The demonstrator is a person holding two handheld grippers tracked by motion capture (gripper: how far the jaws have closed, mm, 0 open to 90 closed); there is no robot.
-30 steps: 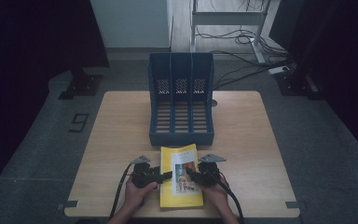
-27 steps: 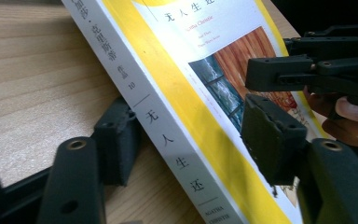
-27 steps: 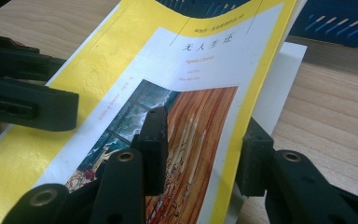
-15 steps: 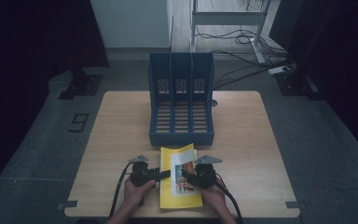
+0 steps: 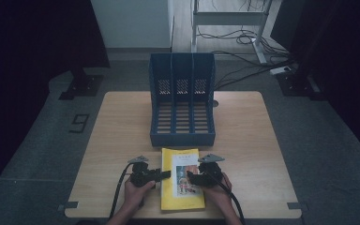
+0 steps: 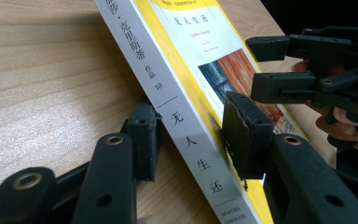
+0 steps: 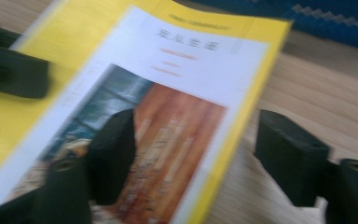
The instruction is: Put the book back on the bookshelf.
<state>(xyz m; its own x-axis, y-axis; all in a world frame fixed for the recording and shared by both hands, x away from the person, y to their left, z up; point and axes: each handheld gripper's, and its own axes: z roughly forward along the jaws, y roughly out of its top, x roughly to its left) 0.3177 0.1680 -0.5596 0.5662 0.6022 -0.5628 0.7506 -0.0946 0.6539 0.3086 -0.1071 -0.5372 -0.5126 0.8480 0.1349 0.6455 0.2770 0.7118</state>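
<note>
The wooden table (image 5: 122, 126) is filling the middle of the high view, with a blue three-slot file rack (image 5: 182, 101) standing at its centre and a yellow book (image 5: 182, 185) lying just below it, near the bottom edge. In the left gripper view, the left gripper (image 6: 189, 140) has just been closing and its jaws are straddling the book's grey spine, one pad on the cover. In the right gripper view, the right gripper (image 7: 200, 158) has just been opening; its jaws are standing wide across the book's edge, the outer pad clear of it.
</note>
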